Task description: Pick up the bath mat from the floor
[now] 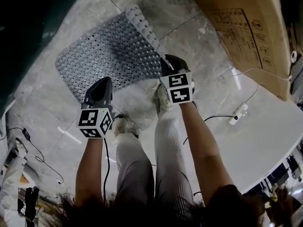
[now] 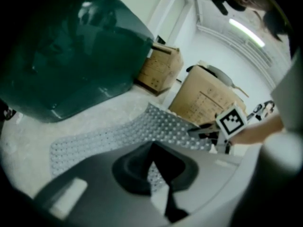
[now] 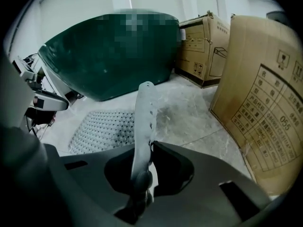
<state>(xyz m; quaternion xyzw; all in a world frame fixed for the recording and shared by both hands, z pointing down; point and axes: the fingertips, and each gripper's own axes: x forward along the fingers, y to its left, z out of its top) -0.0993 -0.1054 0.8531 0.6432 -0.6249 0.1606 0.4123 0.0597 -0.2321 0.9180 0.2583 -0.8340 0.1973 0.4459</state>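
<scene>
The bath mat (image 1: 109, 56) is grey, studded with small holes, and lies on the marble floor with its near edge raised. Its right side curls up into a ridged rim (image 1: 142, 26). My left gripper (image 1: 105, 83) is shut on the mat's near left edge, and dotted mat (image 2: 152, 175) shows between its jaws (image 2: 158, 174). My right gripper (image 1: 166, 63) is shut on the near right corner. In the right gripper view the mat (image 3: 144, 119) stands edge-on, rising out of the gripper (image 3: 142, 174). The right gripper (image 2: 208, 134) also shows in the left gripper view, holding the far corner.
A large dark green tub (image 1: 28, 32) borders the mat's far left. Cardboard boxes (image 1: 246, 32) stand on the right, close to the mat (image 3: 265, 108). The person's shoes (image 1: 125, 124) are just behind the mat. A power strip (image 1: 238, 112) and cables lie on the floor at right.
</scene>
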